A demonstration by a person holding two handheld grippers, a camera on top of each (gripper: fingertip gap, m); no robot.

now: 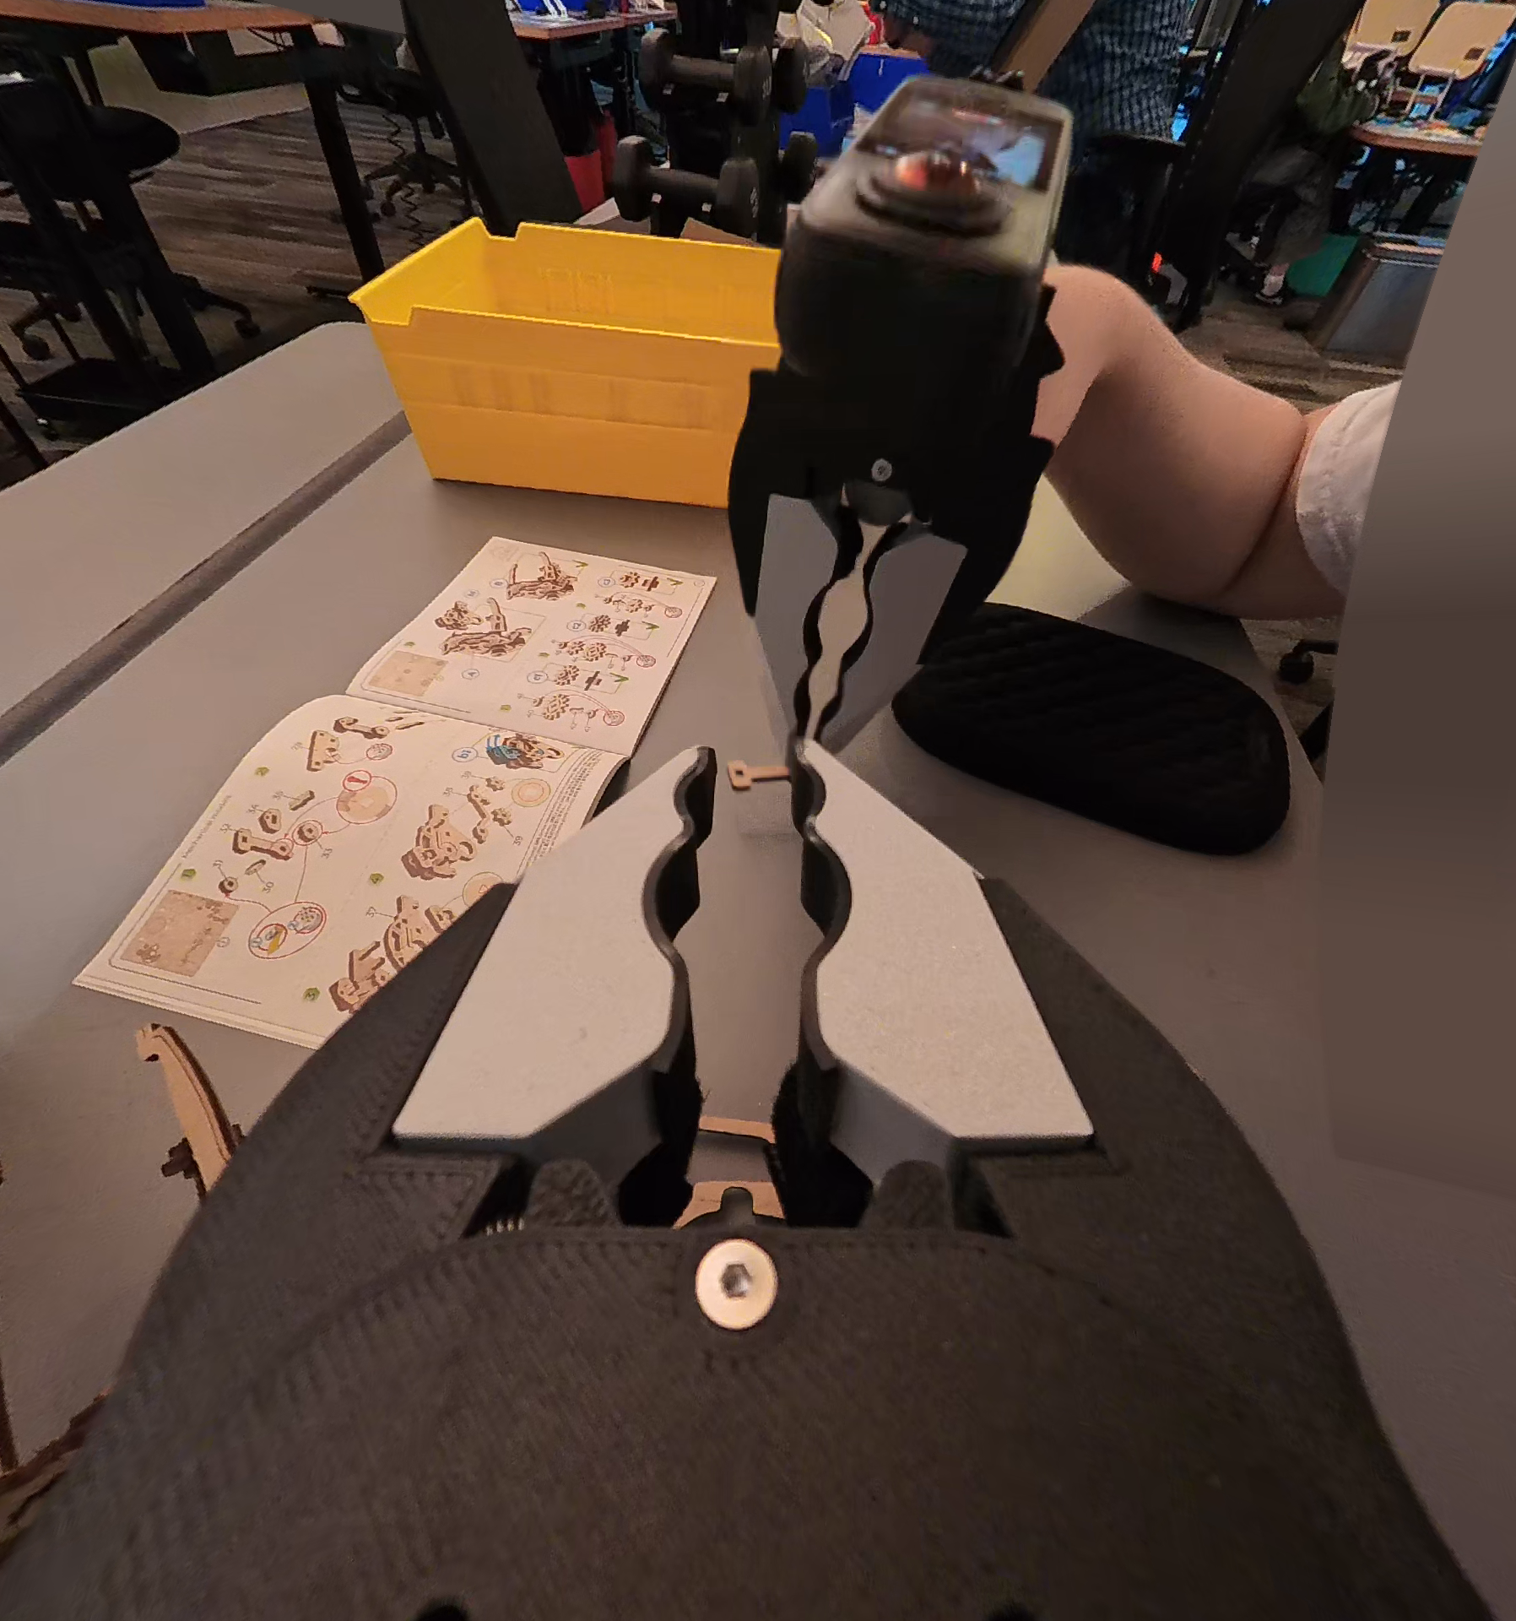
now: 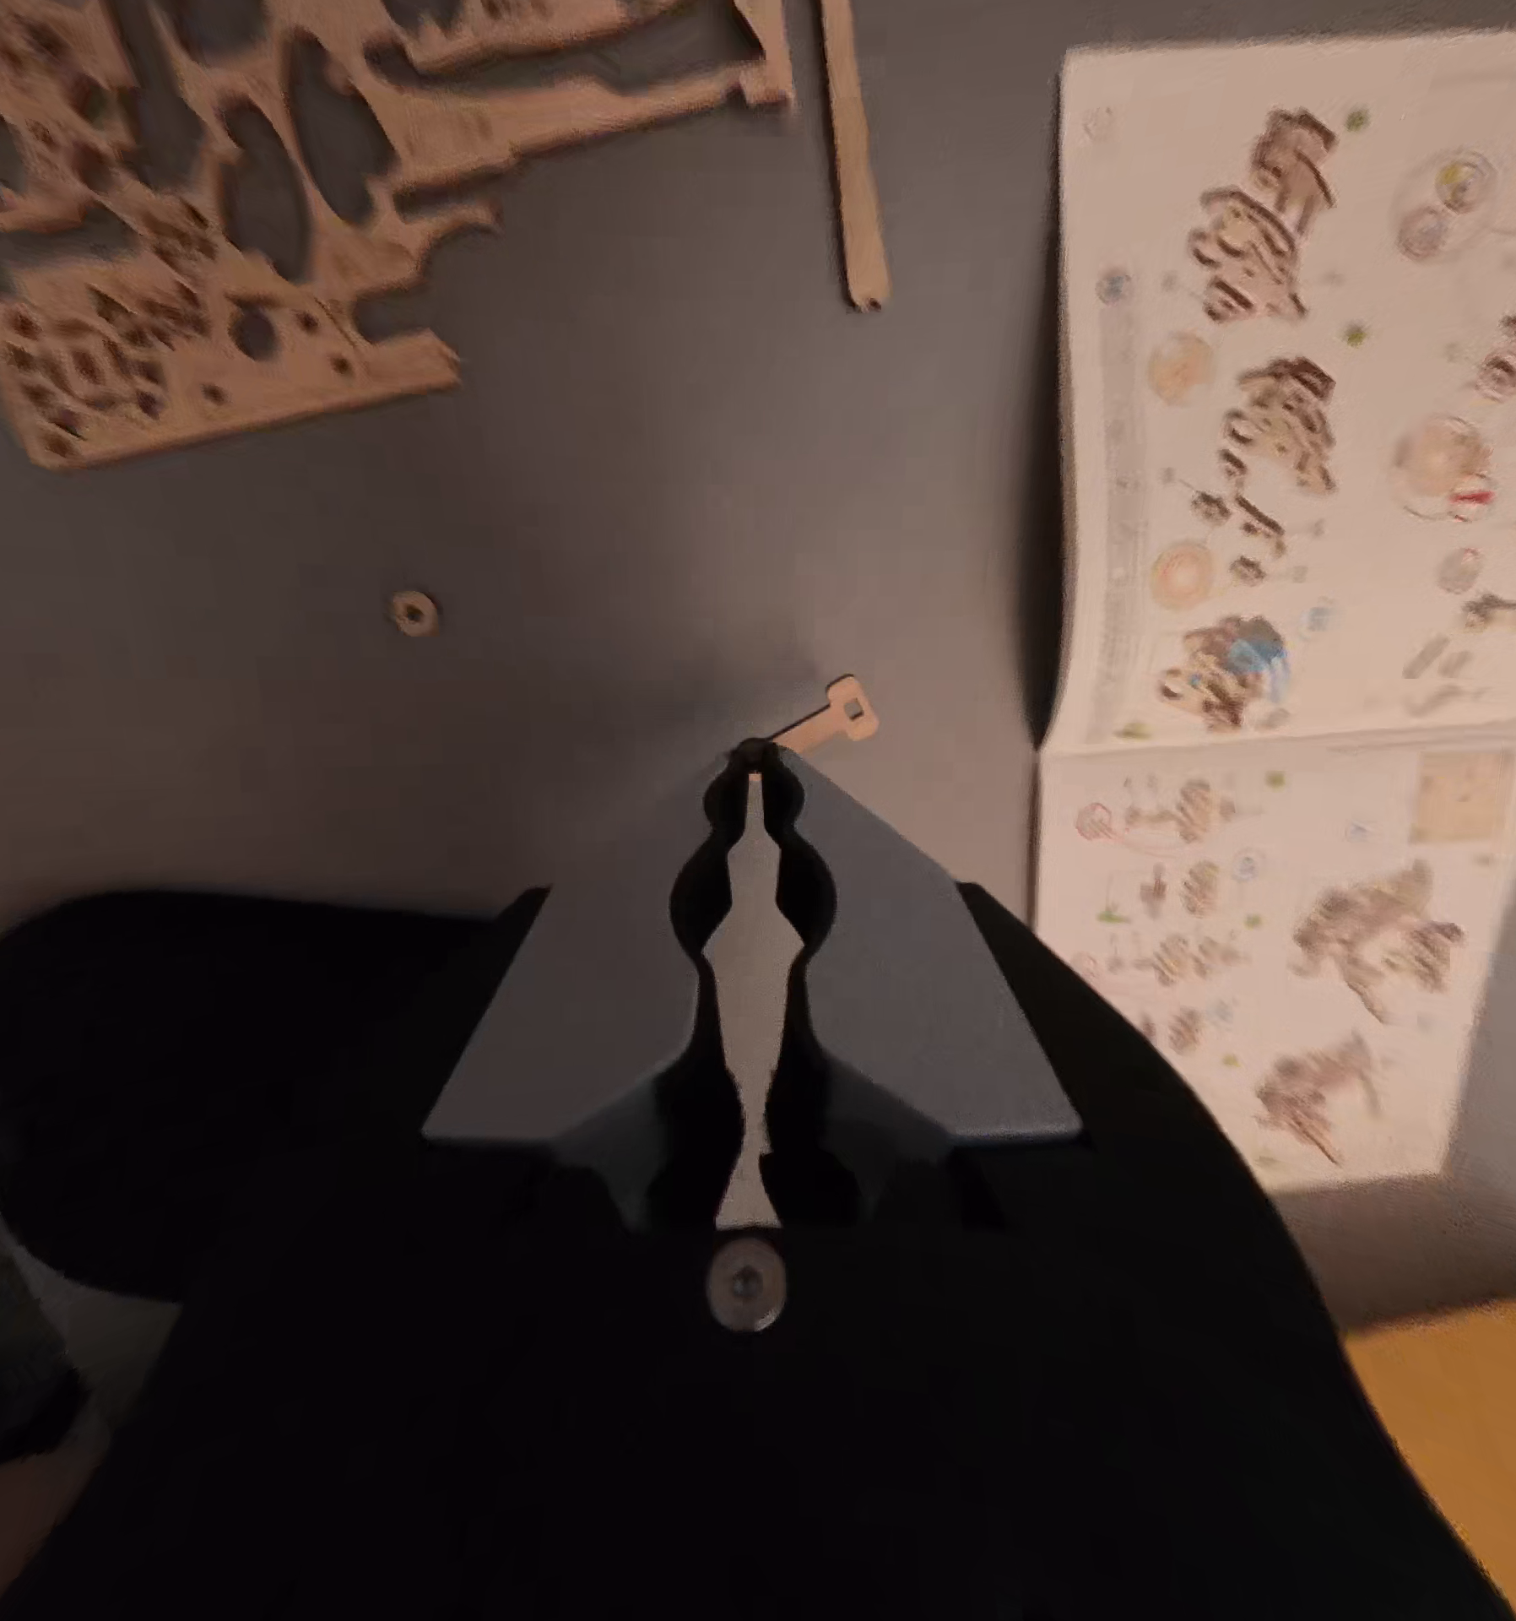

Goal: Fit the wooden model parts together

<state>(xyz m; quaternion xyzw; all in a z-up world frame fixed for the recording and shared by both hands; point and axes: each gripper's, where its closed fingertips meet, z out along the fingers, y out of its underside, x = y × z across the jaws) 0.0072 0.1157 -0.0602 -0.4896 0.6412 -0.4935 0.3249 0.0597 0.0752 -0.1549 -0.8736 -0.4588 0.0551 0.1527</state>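
The grey table (image 1: 167, 544) carries the open instruction booklet (image 1: 439, 789) on the left, likely for reference, with the punched-out wooden sheet (image 2: 193, 219) nearby. The left gripper (image 1: 750, 877) gapes empty. The right gripper (image 2: 756, 772) pinches a small key-shaped wooden peg (image 2: 829, 724) by its shaft, just above the tabletop, head free for fitting

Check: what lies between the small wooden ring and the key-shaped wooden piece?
Bare grey table between the small wooden ring and the key-shaped wooden piece, per the right wrist view.
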